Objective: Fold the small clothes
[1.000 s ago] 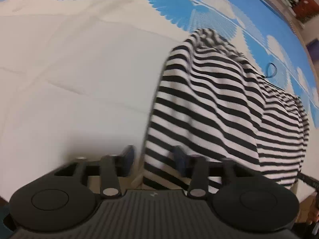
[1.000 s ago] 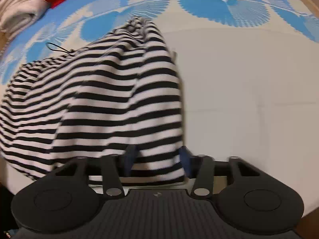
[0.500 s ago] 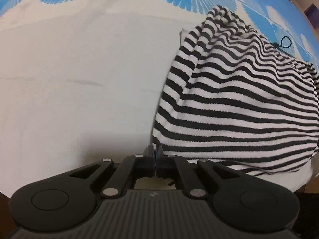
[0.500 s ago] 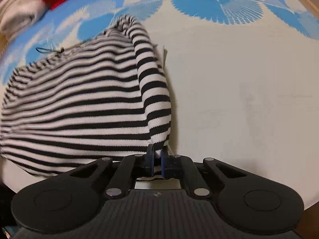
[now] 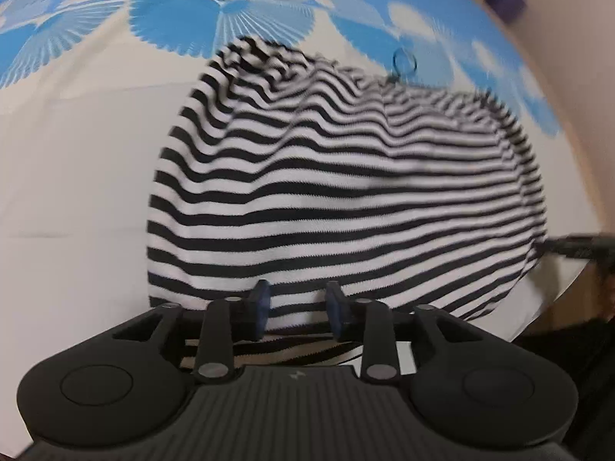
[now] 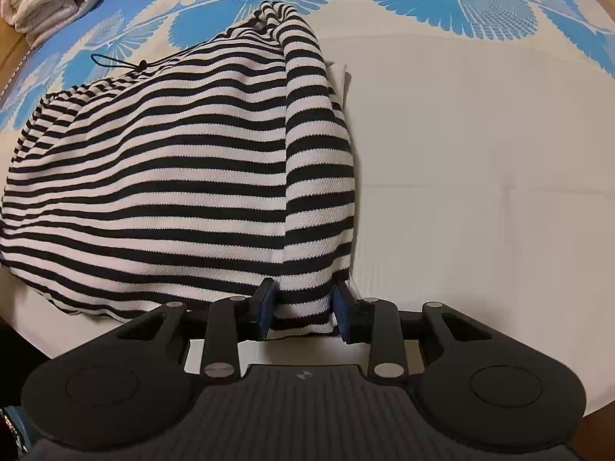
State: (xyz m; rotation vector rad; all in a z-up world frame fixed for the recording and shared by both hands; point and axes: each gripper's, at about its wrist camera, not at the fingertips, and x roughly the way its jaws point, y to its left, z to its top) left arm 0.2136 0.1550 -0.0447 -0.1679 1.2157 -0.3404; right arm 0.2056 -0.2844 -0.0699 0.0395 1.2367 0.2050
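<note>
Stripes fill the left wrist view; the striped cloth (image 5: 346, 192) lies in a soft heap on the white and blue bed cover (image 5: 77, 153); the left gripper (image 5: 296, 305) has its jaws apart with the near hem between them, squeezing nothing; the picture is blurry, so maybe the cloth only lies under them. Half a second ago these jaws were pinched tight on the hem; now they have let go.

From the right wrist view, the right gripper (image 6: 305, 309) is parted too, around a thick folded edge of the cloth (image 6: 173, 173); it was also clamped before. The cloth looks light and floppy; best grabbed at a corner or hem. Folded towels (image 6: 46, 0) sit far off.
</note>
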